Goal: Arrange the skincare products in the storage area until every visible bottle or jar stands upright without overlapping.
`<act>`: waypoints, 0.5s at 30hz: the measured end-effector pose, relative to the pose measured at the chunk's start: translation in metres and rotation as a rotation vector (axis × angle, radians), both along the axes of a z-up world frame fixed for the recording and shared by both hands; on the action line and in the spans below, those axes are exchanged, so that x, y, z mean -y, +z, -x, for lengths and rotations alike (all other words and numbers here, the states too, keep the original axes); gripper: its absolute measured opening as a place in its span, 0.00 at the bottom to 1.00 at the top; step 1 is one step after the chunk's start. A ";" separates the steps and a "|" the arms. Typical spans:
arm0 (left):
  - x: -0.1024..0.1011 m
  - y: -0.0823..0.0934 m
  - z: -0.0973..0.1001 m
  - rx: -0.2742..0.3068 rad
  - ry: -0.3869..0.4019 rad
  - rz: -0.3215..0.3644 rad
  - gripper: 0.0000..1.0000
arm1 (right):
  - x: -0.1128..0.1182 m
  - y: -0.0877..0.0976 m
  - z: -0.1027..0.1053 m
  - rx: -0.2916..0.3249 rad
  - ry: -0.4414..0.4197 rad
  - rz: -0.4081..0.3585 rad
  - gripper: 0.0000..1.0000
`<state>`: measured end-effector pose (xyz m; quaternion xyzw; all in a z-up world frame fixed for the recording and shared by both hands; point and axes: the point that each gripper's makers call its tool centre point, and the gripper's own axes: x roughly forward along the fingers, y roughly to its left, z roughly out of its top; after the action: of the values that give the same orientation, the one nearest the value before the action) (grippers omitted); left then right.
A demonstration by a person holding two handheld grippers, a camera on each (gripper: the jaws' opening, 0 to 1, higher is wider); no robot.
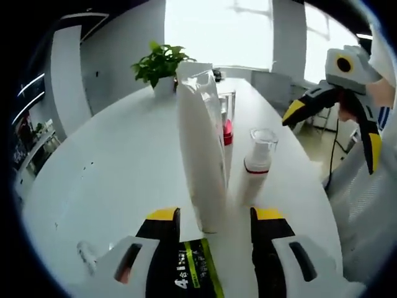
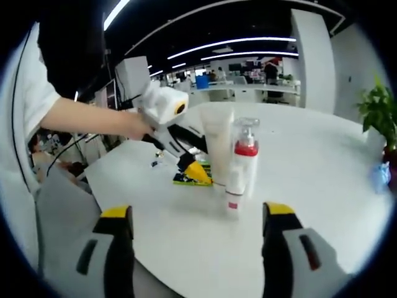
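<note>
Left gripper (image 1: 213, 223), jaws apart, held low over the white table (image 1: 124, 161), straddling an upright white tube (image 1: 201, 161) without clamping it. Right gripper (image 2: 197, 217), jaws wide apart, empty, facing the group: tube, red-collared pump bottle (image 2: 244, 158) and small white bottle (image 2: 234, 189), all upright near the green packet (image 2: 189, 177). A potted plant (image 1: 160, 65) stands beyond.

You're working in an open-plan office: the wide white tabletop (image 2: 322, 186) sits under long ceiling strip lights (image 2: 248, 42), with rows of desks (image 2: 245, 90) behind, a potted plant (image 1: 160, 65) at the far end, and big bright windows (image 1: 217, 31) beyond
</note>
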<state>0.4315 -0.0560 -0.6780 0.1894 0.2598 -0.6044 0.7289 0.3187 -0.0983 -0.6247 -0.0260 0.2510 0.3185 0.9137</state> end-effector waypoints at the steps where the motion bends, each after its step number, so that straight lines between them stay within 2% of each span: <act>1: -0.003 0.000 0.001 -0.009 0.025 -0.005 0.52 | 0.000 0.001 0.000 0.002 -0.002 0.003 0.87; 4: -0.011 0.000 0.008 -0.035 0.072 0.017 0.61 | 0.003 0.002 0.001 0.003 -0.009 0.005 0.87; 10: -0.035 -0.011 0.031 -0.086 0.132 -0.002 0.63 | 0.004 0.002 0.004 -0.001 -0.015 0.006 0.88; 15: -0.053 -0.009 0.045 -0.110 0.189 0.012 0.66 | 0.001 0.002 0.005 0.002 -0.017 0.010 0.88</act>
<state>0.3864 -0.0035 -0.6871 0.1261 0.3124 -0.5441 0.7684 0.3137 -0.0996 -0.6230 -0.0286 0.2517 0.3095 0.9165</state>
